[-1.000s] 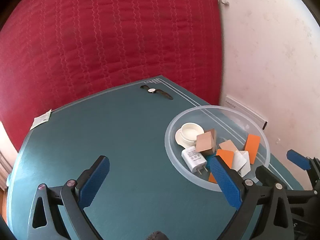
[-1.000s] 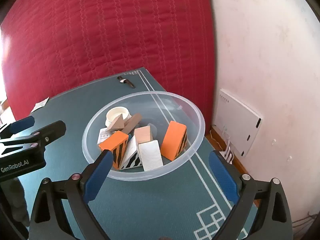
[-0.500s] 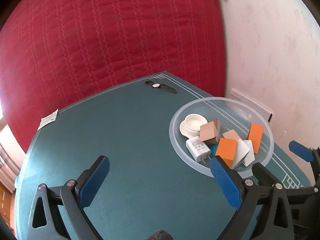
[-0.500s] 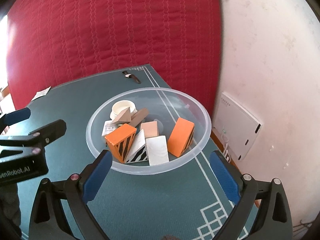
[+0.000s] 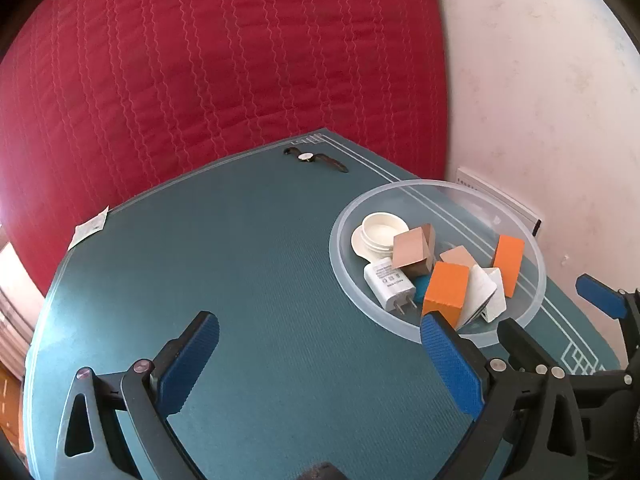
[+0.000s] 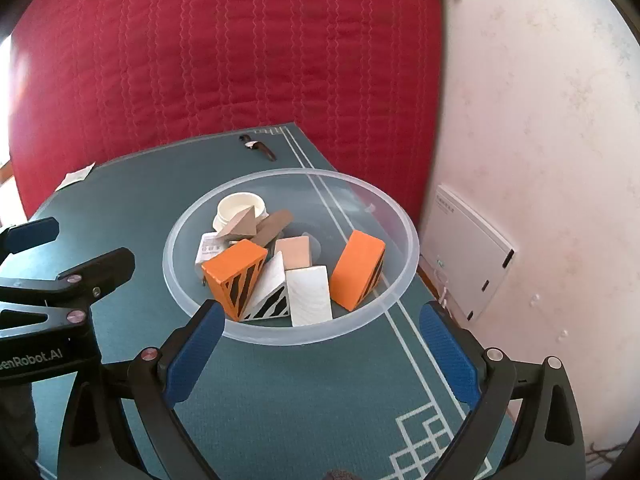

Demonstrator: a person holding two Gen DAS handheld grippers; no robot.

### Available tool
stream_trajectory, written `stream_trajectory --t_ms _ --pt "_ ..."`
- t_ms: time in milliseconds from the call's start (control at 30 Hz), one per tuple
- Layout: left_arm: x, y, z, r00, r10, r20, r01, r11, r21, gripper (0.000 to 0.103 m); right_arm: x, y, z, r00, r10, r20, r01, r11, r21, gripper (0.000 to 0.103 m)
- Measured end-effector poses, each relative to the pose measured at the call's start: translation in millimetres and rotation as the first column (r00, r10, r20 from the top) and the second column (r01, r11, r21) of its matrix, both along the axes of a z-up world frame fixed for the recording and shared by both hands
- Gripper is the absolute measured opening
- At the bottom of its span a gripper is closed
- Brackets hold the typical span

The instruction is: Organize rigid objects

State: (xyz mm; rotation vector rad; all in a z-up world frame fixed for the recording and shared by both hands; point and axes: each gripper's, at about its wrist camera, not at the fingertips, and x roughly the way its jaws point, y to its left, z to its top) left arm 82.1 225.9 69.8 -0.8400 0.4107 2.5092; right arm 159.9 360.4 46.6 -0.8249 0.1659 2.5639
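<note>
Red quilted fabric (image 6: 224, 60) backs a teal mat (image 5: 256, 280) on which a clear plastic bowl (image 6: 400, 280) sits near the white wall (image 6: 540, 120). Inside the bowl lie two orange striped blocks (image 6: 236, 276) (image 6: 358, 274), a white striped wedge (image 6: 270, 290), a white block (image 6: 310, 294), a pale wooden block (image 6: 292, 252), a tan wedge (image 6: 240, 224), a white round lid (image 6: 240, 206) and a white charger plug (image 5: 388, 284). Beyond the bowl, at the mat's far edge, rests a wristwatch (image 5: 316, 159); far off to the bowl's left lies a paper slip (image 5: 90, 228). The left gripper (image 5: 320, 360) hovers over bare mat left of the bowl, fingers spread wide, holding nothing. The right gripper (image 6: 320, 348) hangs just before the bowl's near rim, fingers likewise spread and empty.
</note>
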Motion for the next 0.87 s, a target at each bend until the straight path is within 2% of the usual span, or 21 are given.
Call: stream_trajectory --t_ms 867 --pt "1.5 3.8 -1.2 0.999 -0.030 0.015 0.030 1.000 -0.005 0.102 -1.2 -0.6 -4.1 1.000 0.001 0.009 -0.001 1.000 0.001 0.099"
